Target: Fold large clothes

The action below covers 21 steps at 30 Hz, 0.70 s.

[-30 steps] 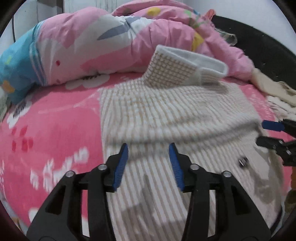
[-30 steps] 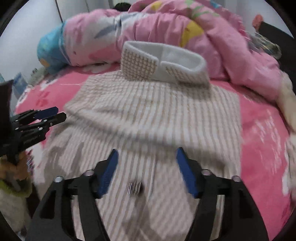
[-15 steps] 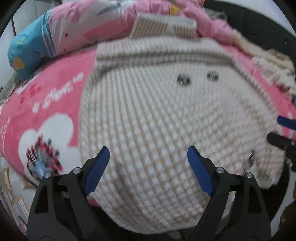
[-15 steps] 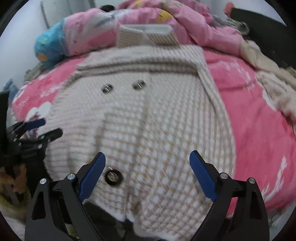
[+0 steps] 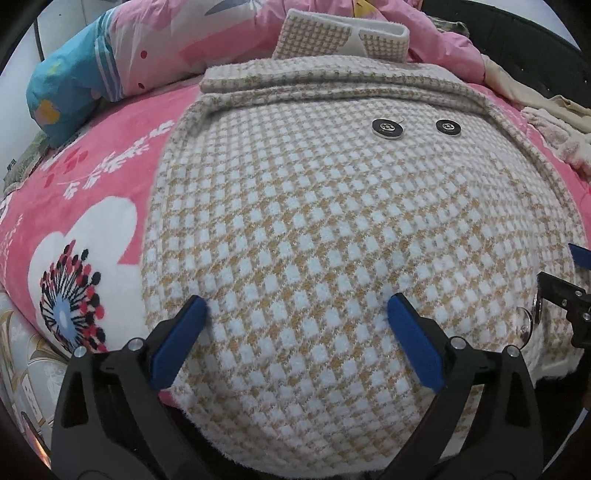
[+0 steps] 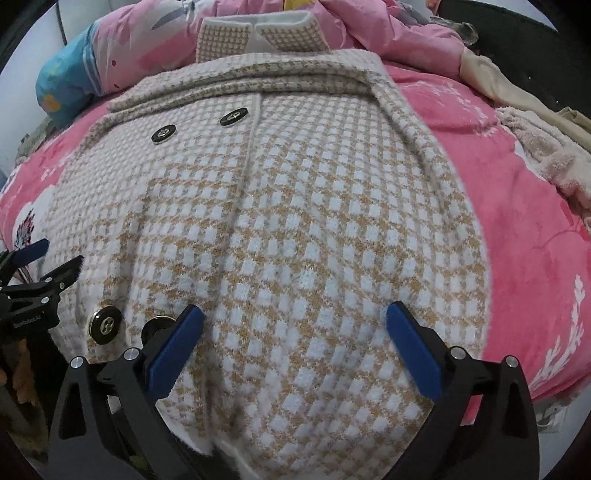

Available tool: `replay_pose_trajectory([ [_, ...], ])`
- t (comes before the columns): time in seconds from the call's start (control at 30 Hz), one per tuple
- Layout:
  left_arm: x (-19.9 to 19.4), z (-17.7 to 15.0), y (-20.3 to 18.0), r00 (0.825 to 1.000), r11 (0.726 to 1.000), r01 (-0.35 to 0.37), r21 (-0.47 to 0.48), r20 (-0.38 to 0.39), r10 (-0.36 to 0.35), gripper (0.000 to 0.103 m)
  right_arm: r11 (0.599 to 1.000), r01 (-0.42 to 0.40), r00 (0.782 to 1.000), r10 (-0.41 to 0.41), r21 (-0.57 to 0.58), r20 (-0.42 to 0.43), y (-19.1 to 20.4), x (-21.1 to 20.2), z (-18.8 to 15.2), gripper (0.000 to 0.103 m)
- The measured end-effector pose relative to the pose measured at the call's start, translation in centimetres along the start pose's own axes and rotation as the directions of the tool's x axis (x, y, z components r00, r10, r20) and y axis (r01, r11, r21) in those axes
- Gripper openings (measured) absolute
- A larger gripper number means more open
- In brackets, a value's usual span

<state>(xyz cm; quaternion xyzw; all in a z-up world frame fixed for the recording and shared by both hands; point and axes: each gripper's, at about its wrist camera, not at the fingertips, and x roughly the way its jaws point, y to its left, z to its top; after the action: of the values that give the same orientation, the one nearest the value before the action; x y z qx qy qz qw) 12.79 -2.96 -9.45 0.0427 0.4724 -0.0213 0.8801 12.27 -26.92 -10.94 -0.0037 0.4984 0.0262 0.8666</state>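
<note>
The coat (image 5: 332,229) lies spread on the bed straight ahead of both grippers, its near hem right under their tips and hanging a little over the bed edge, its long axis running away toward the collar (image 5: 343,35) at the far end. A band is folded across it just below the collar. The left gripper (image 5: 297,314) sits over the hem's left half, the right gripper (image 6: 295,321) over the right half, side by side, each about as near the hem as the other. Both have their jaws spread wide, blue pads resting at the cloth and nothing pinched between them. Two dark buttons (image 5: 415,129) sit far up the front, and two more (image 6: 107,325) lie close by the right gripper's left finger. To my eye the hem is what they would take, then carry it up toward the collar. Underneath is a pink flowered blanket (image 5: 92,192); a pink quilt (image 6: 369,26) is heaped behind the collar, and pale clothes (image 6: 546,147) lie off to the right
</note>
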Motion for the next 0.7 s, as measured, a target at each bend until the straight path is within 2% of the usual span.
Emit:
replay_pose_trajectory([
  [0.4,0.2,0.2,0.1,0.999,1.000,0.006,-0.008,-0.038,-0.006,0.095,1.000,-0.010,1.000,0.010,0.008,-0.021,-0.2,0.3,0.8,0.097],
  [0.7,0.6,1.0,0.1,0.998,1.000,0.005,-0.016,-0.070,-0.006,0.095,1.000,-0.022,0.999,0.022,-0.005,-0.026,-0.2,0.1,0.0,0.097],
])
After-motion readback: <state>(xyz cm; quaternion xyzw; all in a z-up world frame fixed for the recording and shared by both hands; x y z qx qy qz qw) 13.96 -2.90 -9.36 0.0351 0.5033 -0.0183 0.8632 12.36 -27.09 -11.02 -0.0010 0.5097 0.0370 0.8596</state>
